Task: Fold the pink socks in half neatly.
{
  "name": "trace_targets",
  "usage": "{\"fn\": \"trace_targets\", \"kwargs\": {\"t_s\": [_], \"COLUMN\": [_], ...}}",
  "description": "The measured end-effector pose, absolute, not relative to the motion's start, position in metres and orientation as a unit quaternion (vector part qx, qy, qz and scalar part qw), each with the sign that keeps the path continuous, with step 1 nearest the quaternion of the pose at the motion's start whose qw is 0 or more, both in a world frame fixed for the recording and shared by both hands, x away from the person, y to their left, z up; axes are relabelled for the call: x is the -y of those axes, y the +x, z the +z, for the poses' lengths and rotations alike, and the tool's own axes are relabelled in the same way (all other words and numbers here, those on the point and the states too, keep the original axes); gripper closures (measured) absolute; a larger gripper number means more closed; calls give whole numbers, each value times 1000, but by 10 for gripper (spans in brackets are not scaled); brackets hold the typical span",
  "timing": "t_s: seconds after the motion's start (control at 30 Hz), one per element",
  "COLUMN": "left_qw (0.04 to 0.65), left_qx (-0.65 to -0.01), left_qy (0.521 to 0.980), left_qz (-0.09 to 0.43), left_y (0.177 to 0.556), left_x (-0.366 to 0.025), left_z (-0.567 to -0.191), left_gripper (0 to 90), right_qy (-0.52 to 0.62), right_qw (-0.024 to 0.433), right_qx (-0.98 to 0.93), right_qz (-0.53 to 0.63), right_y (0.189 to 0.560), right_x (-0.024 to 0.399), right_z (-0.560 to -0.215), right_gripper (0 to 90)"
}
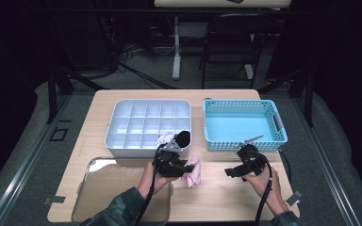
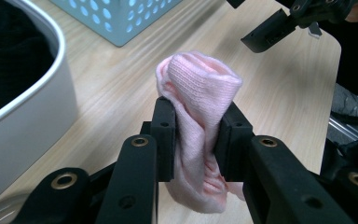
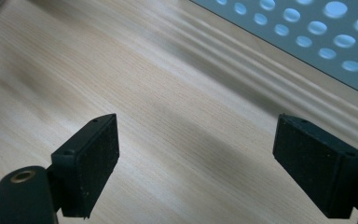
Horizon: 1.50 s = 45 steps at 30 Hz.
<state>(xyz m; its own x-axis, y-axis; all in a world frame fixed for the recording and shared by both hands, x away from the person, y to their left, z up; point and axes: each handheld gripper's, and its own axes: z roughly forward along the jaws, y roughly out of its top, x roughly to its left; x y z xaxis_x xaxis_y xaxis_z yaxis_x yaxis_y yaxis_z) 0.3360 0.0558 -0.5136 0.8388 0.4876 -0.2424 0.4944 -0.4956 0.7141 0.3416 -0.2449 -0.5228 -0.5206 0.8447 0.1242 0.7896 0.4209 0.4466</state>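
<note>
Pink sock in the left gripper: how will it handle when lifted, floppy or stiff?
Likely floppy: the pink sock bunches and creases between the left gripper pads, ends bulging out. Probably light, being thin knit. Slipping seems unlikely; the ribbed fabric is squeezed tight.

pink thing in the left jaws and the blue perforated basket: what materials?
Rolled pink sock: soft knit fabric, matte; fine ribbed stitches show and it bunches where the left gripper squeezes it. Light blue perforated basket: looks like moulded plastic, smooth with a slight sheen and even rows of round holes.

Pink sock (image 2: pixel 198 93), blue basket (image 1: pixel 243 106)
</note>
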Motion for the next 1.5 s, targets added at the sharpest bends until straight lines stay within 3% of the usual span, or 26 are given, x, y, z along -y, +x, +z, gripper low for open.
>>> {"fn": "trace_targets", "kwargs": {"t_s": [1.2, 1.5], "left_qw": [422, 425], "left_qx": [-351, -359], "left_qy": [833, 824], "left_qz": [66, 106], "left_y": [324, 325], "left_x": [-147, -165], "left_z": [-495, -483], "left_gripper": [722, 722], "right_qy": [500, 505], "right_qw": [57, 67], "right_qx": [-836, -832], "right_qz": [216, 221], "right_y": [346, 346], "right_x": [258, 259], "right_z": [-529, -526], "right_gripper": [122, 124]}}
